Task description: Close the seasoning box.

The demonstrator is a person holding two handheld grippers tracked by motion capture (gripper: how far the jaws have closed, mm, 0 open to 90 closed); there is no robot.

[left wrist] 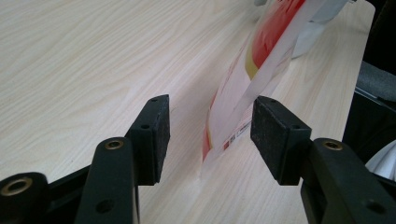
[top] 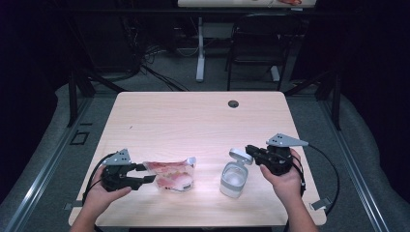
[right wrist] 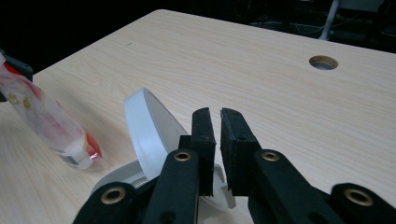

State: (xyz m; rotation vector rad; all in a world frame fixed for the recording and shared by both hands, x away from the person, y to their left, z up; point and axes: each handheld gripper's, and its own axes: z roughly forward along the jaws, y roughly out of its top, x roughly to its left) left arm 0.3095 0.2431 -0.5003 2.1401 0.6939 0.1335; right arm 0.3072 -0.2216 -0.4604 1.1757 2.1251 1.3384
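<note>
Beside the flip-lid container [top: 234,179], the nearly closed right gripper [top: 249,151] nudges its lid [top: 238,156] open while the spread left gripper [top: 149,173] straddles the snack pouch [top: 171,175].

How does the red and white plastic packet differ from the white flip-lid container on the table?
The red and white plastic packet is flat, soft and printed; the white flip-lid container is rigid, plain and cup-shaped. The packet lies on its side, while the container stands upright with its lid swung open. The packet's edge sits between the left gripper's open jaws; the right gripper is at the container's lid. Both rest on the wooden table.
</note>
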